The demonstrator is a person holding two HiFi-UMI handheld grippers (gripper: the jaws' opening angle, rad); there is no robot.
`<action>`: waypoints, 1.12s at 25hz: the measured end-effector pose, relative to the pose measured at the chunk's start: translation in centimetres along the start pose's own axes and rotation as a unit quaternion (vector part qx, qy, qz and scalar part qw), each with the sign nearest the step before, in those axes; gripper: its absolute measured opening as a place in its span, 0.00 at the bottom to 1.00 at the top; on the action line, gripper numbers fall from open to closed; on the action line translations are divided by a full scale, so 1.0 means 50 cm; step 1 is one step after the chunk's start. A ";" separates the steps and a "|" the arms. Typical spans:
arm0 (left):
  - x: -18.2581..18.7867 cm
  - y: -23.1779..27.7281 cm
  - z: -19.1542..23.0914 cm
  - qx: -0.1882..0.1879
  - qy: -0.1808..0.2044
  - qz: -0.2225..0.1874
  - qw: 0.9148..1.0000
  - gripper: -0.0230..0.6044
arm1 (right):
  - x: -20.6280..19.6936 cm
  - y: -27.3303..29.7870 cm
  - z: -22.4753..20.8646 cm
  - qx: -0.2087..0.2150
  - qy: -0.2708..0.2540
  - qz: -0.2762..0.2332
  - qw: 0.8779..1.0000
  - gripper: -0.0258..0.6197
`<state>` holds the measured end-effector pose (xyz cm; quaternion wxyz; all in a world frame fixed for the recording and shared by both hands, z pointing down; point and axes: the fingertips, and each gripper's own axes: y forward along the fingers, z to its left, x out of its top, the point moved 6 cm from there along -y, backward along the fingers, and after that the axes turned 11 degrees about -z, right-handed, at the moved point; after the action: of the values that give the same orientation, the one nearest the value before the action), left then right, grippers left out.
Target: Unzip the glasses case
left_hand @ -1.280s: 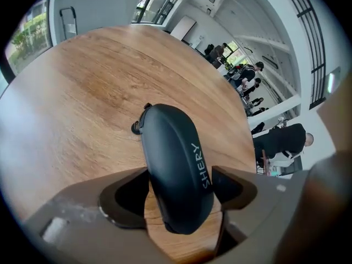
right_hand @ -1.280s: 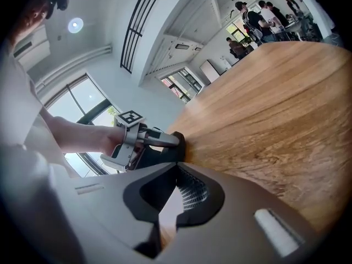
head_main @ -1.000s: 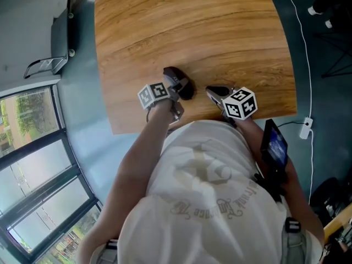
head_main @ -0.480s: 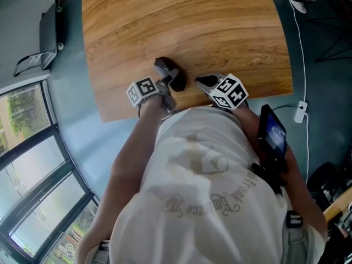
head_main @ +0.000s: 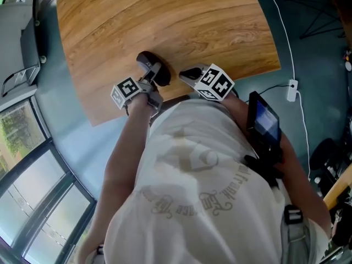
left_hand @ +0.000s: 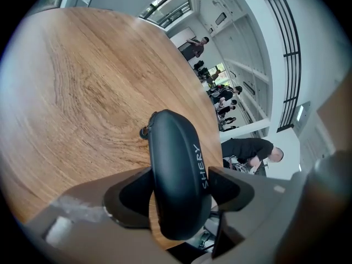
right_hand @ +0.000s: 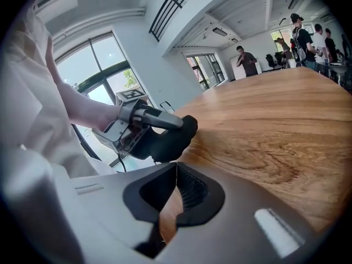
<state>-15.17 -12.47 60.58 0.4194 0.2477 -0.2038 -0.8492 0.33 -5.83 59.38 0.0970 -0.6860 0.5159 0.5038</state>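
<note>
I had a wooden tabletop (head_main: 181, 26) with bold, curving grain in front of me, set on a grey-blue floor (head_main: 319, 48). A white cable (head_main: 283, 37) ran across that floor to a small white plug block (head_main: 292, 90) lying just off the tabletop's right edge. A dark device with a lit blue screen (head_main: 264, 122) sat at my right side. Tall windows (head_main: 27, 164) were on my left, and several people (left_hand: 220, 95) stood far beyond the tabletop.

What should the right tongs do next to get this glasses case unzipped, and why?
Probably open the right tongs and move them to what looks like the zipper pull at the case's far end. The left tongs, just closing, clamp the glasses case; the right ones are shut, empty and apart from it.
</note>
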 end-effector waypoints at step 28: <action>0.061 -0.095 -0.117 -0.210 -0.048 -0.028 0.976 0.57 | 0.067 0.049 0.153 0.057 0.069 -0.144 0.986 0.07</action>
<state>-16.21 -13.05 52.52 0.4277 0.1192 -0.0340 -0.8954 -6.33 -3.96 54.07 0.1711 -0.7796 0.4451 0.4060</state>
